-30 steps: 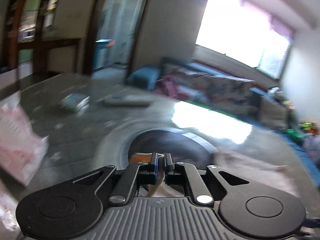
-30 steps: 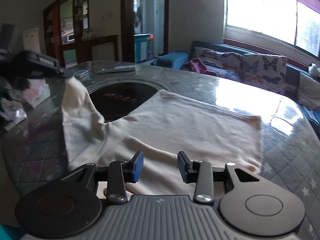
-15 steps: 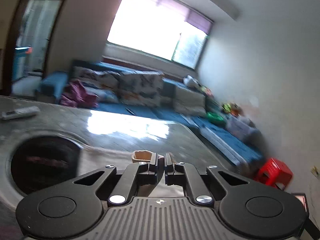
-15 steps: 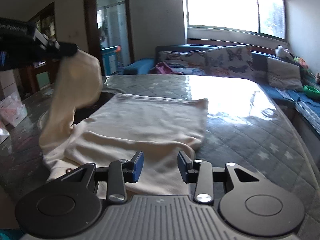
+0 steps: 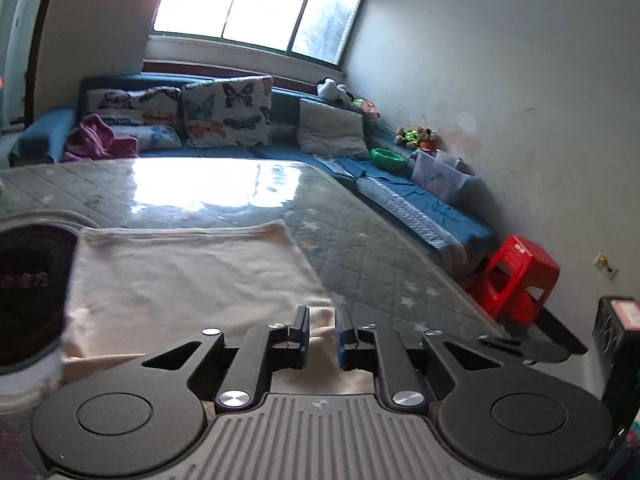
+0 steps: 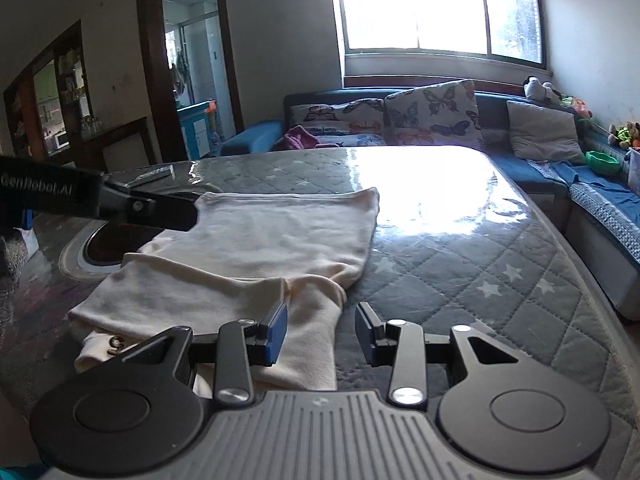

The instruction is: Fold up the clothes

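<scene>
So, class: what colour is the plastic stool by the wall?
Bright red stool; clearest in the left wrist view.

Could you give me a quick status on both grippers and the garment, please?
Left gripper just opening, cloth between fingers. Right gripper open, holding nothing, over sleeve. Cream garment flat on table, side folded in. Nothing in the way.

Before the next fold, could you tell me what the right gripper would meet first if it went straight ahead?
Probably the cream garment: the right gripper points down at its near sleeve.

left claw (image 5: 321, 336) just opening slightly; right claw (image 6: 321, 330) parted wider.
</scene>
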### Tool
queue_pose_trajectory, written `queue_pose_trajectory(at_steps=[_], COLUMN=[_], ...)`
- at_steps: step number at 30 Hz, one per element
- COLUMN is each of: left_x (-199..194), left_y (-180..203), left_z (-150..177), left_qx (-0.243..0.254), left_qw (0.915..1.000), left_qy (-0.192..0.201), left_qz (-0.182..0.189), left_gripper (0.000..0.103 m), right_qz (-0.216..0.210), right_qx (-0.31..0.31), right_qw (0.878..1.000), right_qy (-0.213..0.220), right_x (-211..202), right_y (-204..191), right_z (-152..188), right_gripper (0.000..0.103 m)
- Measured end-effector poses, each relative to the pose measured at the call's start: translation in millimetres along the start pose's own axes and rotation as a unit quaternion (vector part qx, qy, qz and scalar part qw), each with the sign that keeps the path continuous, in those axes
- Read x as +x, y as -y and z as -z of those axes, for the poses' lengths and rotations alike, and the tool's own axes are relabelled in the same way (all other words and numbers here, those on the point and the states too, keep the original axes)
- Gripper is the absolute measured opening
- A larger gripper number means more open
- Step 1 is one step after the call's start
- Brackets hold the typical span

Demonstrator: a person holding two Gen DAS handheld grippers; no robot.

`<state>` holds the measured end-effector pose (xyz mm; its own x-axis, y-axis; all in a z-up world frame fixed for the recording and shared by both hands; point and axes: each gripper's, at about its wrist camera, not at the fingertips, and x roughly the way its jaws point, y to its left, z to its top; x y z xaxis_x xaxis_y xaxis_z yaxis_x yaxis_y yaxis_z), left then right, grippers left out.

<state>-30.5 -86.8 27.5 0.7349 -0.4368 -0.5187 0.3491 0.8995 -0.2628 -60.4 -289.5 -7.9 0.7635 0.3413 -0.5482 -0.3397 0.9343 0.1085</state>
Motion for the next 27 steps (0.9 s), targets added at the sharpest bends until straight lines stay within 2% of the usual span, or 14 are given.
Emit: queue_pose_trajectory(at_steps=[8,12,19,23,27], left_x=[-24,-31,-41,-45,-34], left_y=[-61,-83,-103,-105,-99], left_z=[32,50,67,57,39], left_qx=[0.007,-0.011,-0.025,-0.022,-0.016], left_qw=[0.9966,0.9934,0.9924,0.9928,0.9954], left_qy=[-0.036,-0.056,-0.067,-0.060,-0.043], left_qz=[-0.074,-0.099,-0.101,-0.102,-0.084], left_gripper=[0.015,0.015,0.015,0.015,0.015], right_qz=[-0.026,-0.036,-0.048,-0.045,-0.048], right_qx=[-0.016,-0.027,-0.046,-0.049,-0.052], right_qw=[0.999,0.999,0.997,0.997,0.997], right_qy=[-0.016,-0.020,-0.042,-0.049,-0.043], right_x=[16,22,39,42,43], right_y=[-20,-31,-45,-45,-46], right_z=[-3,-5,-4,-4,-11], right_gripper=[0.037,0.037,0.037,0.037,0.037])
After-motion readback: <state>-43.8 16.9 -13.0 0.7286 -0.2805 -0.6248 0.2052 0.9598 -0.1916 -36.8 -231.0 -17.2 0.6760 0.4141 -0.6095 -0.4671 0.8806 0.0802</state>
